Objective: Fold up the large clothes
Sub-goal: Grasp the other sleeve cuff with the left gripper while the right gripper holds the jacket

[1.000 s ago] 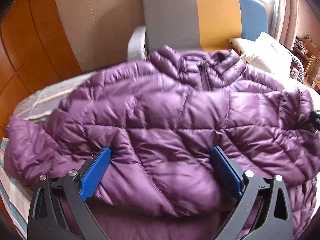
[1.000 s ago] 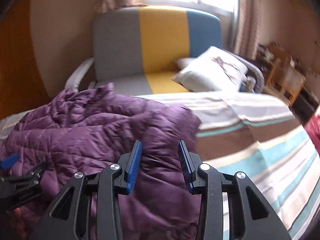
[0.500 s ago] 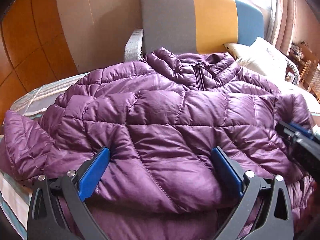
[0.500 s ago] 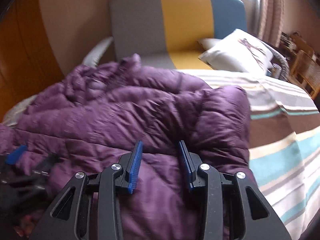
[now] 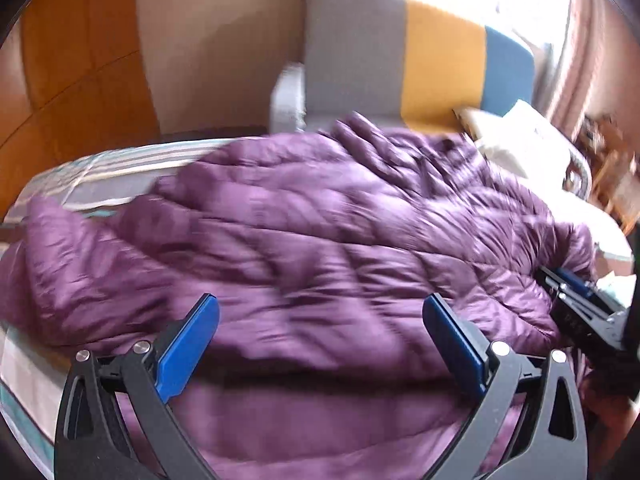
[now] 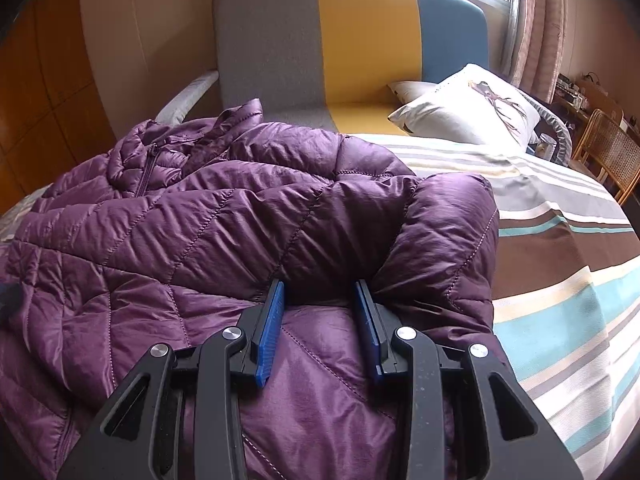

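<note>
A purple quilted puffer jacket (image 5: 320, 240) lies spread on the striped bed (image 5: 100, 176), collar toward the armchair. My left gripper (image 5: 320, 304) stands wide open over the jacket's lower front, with fabric under and between its blue fingers but not pinched; this view is motion-blurred. My right gripper (image 6: 319, 286) is partly open and pressed against the jacket (image 6: 200, 232) at its right side. There a folded-over sleeve bulges at the fingertips (image 6: 276, 300), and the pads do not clamp it. The right gripper (image 5: 572, 284) also shows at the right edge of the left wrist view.
A grey, yellow and blue armchair (image 6: 340, 40) stands behind the bed, with a white pillow (image 6: 472, 116) on it. Bare striped bedspread (image 6: 560, 240) lies to the jacket's right. A wicker chair (image 6: 608, 152) stands at the far right and a wooden panel wall (image 5: 72, 60) on the left.
The right gripper came down from above the bed onto the jacket's folded right side, keeping its opening. The left gripper stayed wide open and shifted over the jacket.
</note>
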### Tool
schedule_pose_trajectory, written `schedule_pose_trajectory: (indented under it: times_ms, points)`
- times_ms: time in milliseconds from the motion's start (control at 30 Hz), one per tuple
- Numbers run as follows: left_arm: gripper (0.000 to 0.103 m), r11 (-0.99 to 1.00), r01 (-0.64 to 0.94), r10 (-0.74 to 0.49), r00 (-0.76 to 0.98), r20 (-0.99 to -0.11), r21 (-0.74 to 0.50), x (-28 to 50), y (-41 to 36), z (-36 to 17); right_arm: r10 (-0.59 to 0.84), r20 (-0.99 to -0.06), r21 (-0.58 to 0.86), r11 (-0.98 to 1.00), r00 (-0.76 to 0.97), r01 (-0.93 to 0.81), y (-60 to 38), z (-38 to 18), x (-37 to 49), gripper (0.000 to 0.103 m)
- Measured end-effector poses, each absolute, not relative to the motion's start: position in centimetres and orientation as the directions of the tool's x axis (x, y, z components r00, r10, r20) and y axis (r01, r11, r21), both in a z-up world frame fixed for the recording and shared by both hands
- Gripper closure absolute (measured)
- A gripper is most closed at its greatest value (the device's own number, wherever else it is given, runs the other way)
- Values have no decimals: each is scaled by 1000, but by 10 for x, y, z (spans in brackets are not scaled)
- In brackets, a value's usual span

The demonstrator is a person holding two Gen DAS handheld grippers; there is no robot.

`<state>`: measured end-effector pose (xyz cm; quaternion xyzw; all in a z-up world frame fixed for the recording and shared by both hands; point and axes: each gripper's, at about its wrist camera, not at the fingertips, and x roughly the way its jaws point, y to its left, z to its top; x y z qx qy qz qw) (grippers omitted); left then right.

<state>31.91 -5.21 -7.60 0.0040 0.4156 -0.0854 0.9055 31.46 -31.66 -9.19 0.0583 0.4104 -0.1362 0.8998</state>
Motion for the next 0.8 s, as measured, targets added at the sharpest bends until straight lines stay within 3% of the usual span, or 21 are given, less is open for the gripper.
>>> schedule_pose_trajectory:
  times_ms: [100,233,467,667,800]
  points:
    - [2,984,98,-176,685,-707,-150,315,7,-63,-207,-753,-20,956,625,293,-314,-93,316,68]
    - [2,974,-137,-26,719,-694,-179,313,109,-57,-216,-751,-32,956,624,292,-311,-92,314,68]
    - [3,781,-546,158,642,-750,-304,309,287,-83,-219,-749,-38,956,625,290,-309,-93,313,67]
    - [6,648,-690,232,583,-779,-323,310,363,-103,-228,-749,-51,956,622,289,-308,-93,313,67]
    - [24,600,-708,179,573,-800,-373,319,384,-119,-229,-749,-53,956,622,288,-307,-93,313,67]
